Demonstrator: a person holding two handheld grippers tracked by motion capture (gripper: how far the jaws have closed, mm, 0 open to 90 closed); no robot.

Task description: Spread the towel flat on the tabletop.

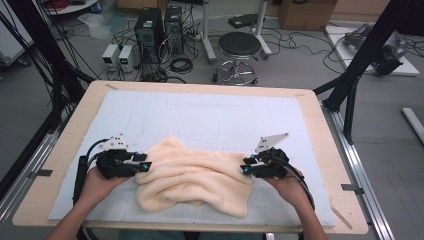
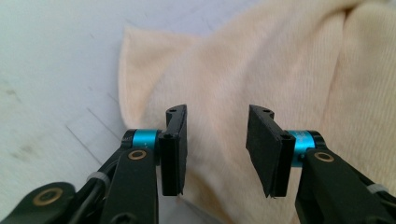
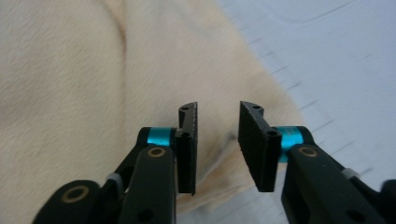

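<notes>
Towel [image 1: 192, 177] edges between parted grippers.

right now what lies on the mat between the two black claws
A crumpled cream terry towel spans the whole stretch between the left claw and the right claw in the high view; each claw view shows its open jaws over towel.

The person's 2 forearms come in from the bottom of the high view, angled inward toward each other. The left hand [image 1: 97, 184] grips the left gripper [image 1: 148, 166] from behind, its jaws pointing level to the right. The right hand [image 1: 289, 187] holds the right gripper [image 1: 244, 166], its jaws pointing level to the left, facing the other. In the 2 gripper views, each pair of black jaws stands parted with a clear gap, the pads pressing on nothing.
</notes>
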